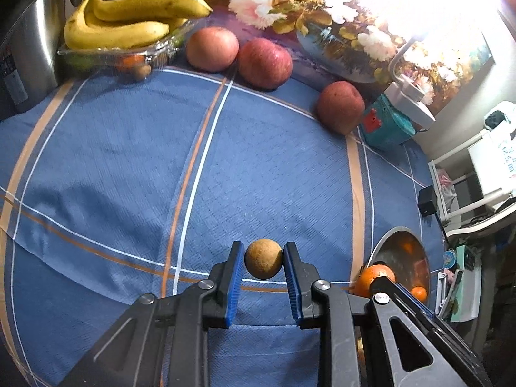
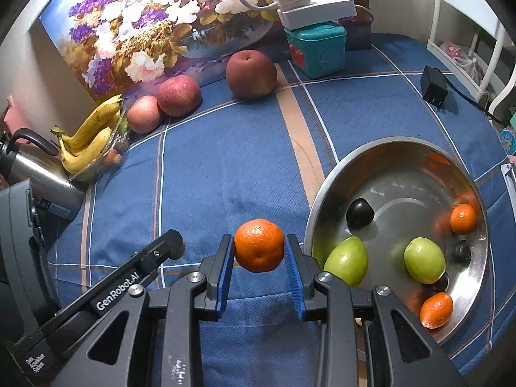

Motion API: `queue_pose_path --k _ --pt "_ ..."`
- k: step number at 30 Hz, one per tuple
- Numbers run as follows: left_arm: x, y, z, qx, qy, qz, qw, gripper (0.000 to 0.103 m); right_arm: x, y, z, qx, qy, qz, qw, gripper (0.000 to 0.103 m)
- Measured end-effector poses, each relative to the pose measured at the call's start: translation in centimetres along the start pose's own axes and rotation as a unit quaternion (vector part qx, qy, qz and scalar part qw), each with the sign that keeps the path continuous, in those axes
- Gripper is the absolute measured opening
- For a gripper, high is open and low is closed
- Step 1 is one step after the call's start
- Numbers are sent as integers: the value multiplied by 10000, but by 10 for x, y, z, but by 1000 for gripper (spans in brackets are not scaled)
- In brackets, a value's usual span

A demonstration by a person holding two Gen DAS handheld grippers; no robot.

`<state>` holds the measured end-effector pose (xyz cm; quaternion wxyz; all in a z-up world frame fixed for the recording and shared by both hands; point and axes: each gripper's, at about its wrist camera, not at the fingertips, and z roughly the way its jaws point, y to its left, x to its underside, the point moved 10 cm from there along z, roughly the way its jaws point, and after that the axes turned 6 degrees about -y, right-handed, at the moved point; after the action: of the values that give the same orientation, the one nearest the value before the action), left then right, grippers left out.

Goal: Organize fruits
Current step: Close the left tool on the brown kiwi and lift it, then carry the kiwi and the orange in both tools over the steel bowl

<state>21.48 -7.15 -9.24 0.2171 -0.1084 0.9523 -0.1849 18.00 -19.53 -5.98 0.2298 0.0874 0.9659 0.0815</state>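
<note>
Gripping round brown fruit, left gripper clamped.

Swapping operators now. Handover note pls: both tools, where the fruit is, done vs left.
Left tool: shut on a small brown fruit, lifted off the cloth.
Right tool: shut on an orange, beside the steel bowl.
Done: bowl holds two green fruits, two small oranges and a few dark fruits.
Left: drop both held fruits; three apples and the bananas in their clear tray sit at the back.
</note>
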Motion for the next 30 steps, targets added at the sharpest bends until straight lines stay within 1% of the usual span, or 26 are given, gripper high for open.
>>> queue_pose_path --k 6,11,16,19,22,26,30 --pt "-2 -9 -10 80 -114 67 9999 27 -3 -3 -3 -43 -29 63 10000 33" --pt "3 -32 -12 232 -119 277 9993 27 -9 -14 -9 -37 -107 188 9998 33" --pt "15 -65 -6 436 1 611 9972 27 -20 -47 -20 222 -312 453 9982 33" --pt "25 -89 1 586 117 858 9945 27 -26 -74 -26 445 -416 674 9959 33" --pt "36 -110 9 752 222 1086 9910 27 -29 -97 -31 564 -461 872 9935 33" --pt "49 -130 19 778 290 1461 9858 27 -31 -118 -31 669 -461 1065 9910 33" --pt "58 -136 28 751 373 1615 9833 27 -29 -128 -27 689 -406 1172 9899 33"
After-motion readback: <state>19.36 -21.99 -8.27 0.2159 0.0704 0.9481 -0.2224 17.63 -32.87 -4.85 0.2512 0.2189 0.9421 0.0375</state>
